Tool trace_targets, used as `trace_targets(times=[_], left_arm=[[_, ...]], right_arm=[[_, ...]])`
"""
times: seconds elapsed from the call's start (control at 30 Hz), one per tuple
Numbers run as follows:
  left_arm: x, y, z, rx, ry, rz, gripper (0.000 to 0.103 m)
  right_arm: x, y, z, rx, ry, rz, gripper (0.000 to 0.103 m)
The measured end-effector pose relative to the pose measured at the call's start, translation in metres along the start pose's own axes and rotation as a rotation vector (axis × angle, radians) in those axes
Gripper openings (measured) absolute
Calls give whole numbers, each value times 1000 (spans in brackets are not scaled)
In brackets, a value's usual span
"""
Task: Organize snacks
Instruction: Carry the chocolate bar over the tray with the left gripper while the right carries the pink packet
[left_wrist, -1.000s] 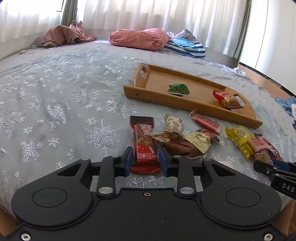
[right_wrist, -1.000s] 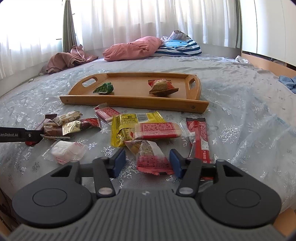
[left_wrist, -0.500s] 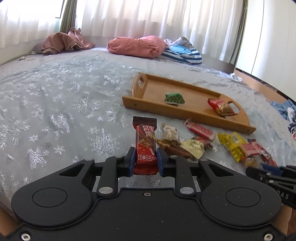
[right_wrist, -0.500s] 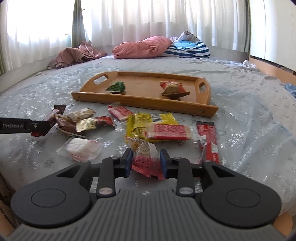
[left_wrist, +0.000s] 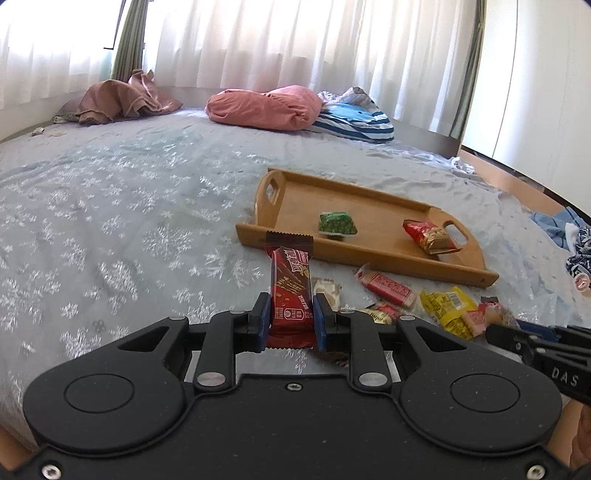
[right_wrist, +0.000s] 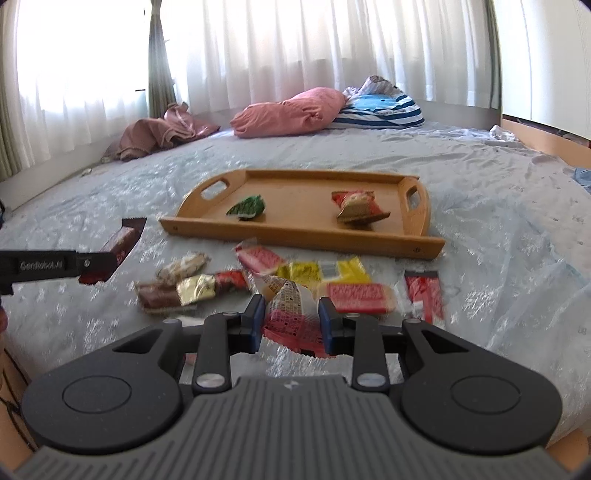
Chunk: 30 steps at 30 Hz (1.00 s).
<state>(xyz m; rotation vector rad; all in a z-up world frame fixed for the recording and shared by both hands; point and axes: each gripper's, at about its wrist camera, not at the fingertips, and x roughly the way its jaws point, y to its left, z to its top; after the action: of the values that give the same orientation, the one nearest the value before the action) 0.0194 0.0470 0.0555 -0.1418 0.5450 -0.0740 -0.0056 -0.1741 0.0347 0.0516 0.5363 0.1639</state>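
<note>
My left gripper (left_wrist: 291, 300) is shut on a red chocolate bar (left_wrist: 289, 269), which stands upright between the blue pads, lifted off the bedspread. My right gripper (right_wrist: 291, 302) is shut on a red-and-white checked snack packet (right_wrist: 290, 326), also raised. Ahead lies a wooden tray (right_wrist: 295, 232) holding a green packet (right_wrist: 246, 207) and a red nut packet (right_wrist: 356, 206). In the right wrist view, the left gripper (right_wrist: 96, 264) and its bar (right_wrist: 123, 238) show at the left. Several loose snacks lie before the tray, among them a yellow packet (right_wrist: 317, 269).
A snowflake bedspread (left_wrist: 129, 221) covers the bed. A pink pillow (left_wrist: 262, 107), a striped cushion (left_wrist: 354, 120) and a brown cloth (left_wrist: 122, 101) lie at the far side. Blue clothing (left_wrist: 569, 229) sits past the right edge.
Both grippers closed on their snacks, the right from wide open, and rose from the bed. The chocolate bar and the checked packet came up with them.
</note>
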Motion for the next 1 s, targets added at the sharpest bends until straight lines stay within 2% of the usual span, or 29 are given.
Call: trace_targets(times=[0.33, 0.57, 0.8, 1.0], left_arm=[[16, -10, 46, 45, -15, -24, 22], [50, -9, 85, 29, 24, -38, 22], [102, -6, 107, -1, 103, -23, 22], [145, -8, 108, -5, 172, 2, 22]], right_arm=[[17, -20, 40, 107, -22, -77, 35], [39, -60, 80, 231, -5, -84, 35], [90, -102, 112, 345, 112, -51, 35], [132, -113, 126, 325, 180, -122, 35]])
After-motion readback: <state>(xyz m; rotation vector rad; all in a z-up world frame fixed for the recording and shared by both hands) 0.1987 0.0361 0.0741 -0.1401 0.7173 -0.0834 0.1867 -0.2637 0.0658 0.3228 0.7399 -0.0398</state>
